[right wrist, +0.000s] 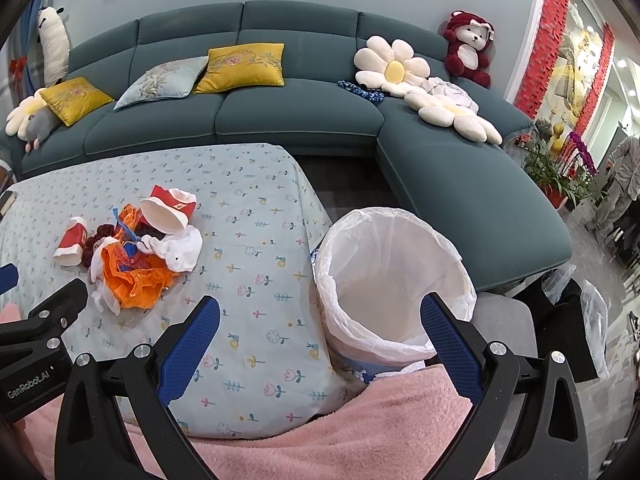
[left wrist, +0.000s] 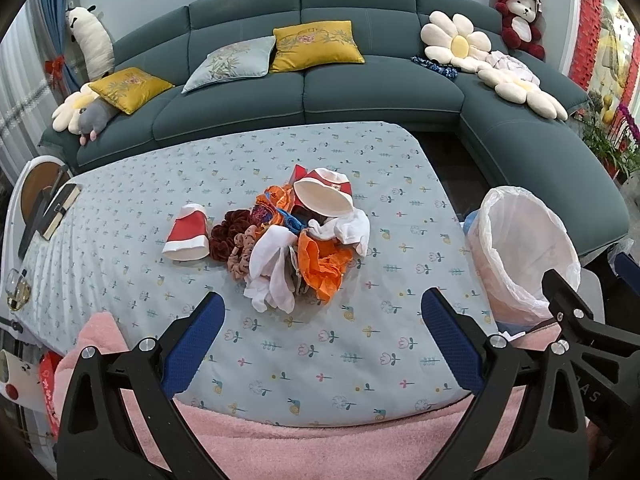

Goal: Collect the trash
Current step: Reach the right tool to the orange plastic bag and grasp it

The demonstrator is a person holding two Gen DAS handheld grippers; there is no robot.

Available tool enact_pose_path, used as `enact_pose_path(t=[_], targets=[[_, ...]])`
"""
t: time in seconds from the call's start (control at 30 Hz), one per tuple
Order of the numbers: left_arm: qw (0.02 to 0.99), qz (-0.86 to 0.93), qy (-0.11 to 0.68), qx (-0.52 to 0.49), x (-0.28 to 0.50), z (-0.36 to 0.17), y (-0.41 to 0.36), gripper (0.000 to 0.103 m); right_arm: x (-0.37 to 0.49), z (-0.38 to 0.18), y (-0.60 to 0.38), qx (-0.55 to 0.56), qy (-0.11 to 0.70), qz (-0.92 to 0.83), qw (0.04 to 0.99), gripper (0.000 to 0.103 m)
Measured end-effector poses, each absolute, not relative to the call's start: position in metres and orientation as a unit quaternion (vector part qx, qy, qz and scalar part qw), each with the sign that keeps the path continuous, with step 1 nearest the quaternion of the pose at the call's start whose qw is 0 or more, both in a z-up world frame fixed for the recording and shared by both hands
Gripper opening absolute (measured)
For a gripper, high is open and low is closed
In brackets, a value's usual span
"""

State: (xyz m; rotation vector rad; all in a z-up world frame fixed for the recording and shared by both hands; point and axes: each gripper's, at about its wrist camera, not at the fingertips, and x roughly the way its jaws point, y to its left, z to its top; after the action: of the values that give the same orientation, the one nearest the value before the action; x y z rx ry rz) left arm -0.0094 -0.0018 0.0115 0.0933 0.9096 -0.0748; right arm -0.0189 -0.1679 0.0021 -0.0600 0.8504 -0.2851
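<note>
Both wide-open, empty grippers, left [left wrist: 322, 338] and right [right wrist: 320, 338], should pinch the heaped paper-and-cloth litter [left wrist: 296, 240] piece by piece for the white-lined plastic bin [right wrist: 394, 276].

2 adjacent sofa-facing views, shared table [left wrist: 360, 360].

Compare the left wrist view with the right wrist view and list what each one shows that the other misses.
Only the left wrist view shows the notebook at the table's far left edge and the drinking glass below it.

Only the right wrist view shows the orchid plant, a standing person and the bin's empty inside.

Both share the trash pile, the lined trash bin, the sofa, and the open left hand-held gripper and right hand-held gripper, neither holding anything.
</note>
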Motion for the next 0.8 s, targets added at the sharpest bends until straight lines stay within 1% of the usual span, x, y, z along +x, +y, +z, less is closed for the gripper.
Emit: enact_pose_path(t=[0.33,0.53,0.8], targets=[[0.897,-0.016,0.442,0.03,0.004,-0.003,0.023,0.094,-0.013,0.0,-0.164,-0.026,0.384,-0.157,0.909,0.096],[0.896,0.004,0.443,0.021,0.02,-0.017,0.052,0.094,0.006,-0.018,-0.154,-0.019,0.411,-0.124,0.903,0.096],[0.884,0.026,0.466,0.009,0.047,-0.048,0.087,0.094,0.042,-0.043,-0.13,-0.009,0.44,-0.09,0.893,0.096]])
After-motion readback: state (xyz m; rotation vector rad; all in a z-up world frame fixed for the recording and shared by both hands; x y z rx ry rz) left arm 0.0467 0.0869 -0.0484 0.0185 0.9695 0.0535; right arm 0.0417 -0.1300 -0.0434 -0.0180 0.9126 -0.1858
